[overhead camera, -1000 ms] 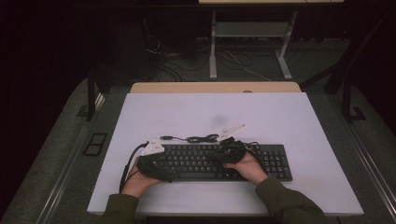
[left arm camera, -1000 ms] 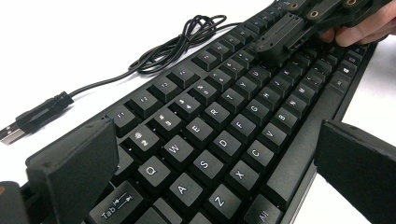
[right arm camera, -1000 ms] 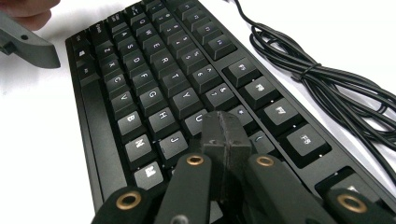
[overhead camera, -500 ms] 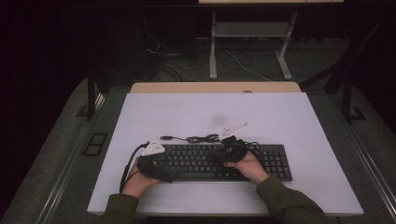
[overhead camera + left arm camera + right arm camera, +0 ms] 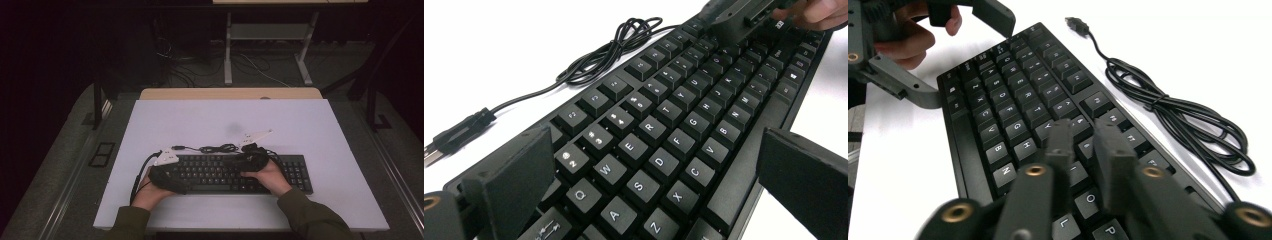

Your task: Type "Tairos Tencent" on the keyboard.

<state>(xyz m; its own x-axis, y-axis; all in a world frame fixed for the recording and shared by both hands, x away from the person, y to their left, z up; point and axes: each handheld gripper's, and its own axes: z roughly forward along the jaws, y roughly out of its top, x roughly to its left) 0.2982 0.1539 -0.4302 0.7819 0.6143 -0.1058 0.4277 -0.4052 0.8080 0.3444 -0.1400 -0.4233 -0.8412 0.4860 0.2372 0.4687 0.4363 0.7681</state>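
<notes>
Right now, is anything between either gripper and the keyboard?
Nothing visible. The left gripper straddles the keyboard at its left end, jaws wide. The right gripper hangs just over the keys; its jaws have just been opening, nothing between them.

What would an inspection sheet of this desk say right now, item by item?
Surface: white table, bare apart from the job's things.
Job's things: black keyboard lying flat near the person's edge.
Clutter: nothing seen.
Grippers: left tongs wide open, straddling the keyboard's left end; right tongs slightly apart above the middle keys, jaws just been opening, nothing between them.
Cables: keyboard cord in a loose coil behind the keyboard, its plug unplugged on the table.
Surroundings: dark room, a second table's legs and floor wires behind.
</notes>
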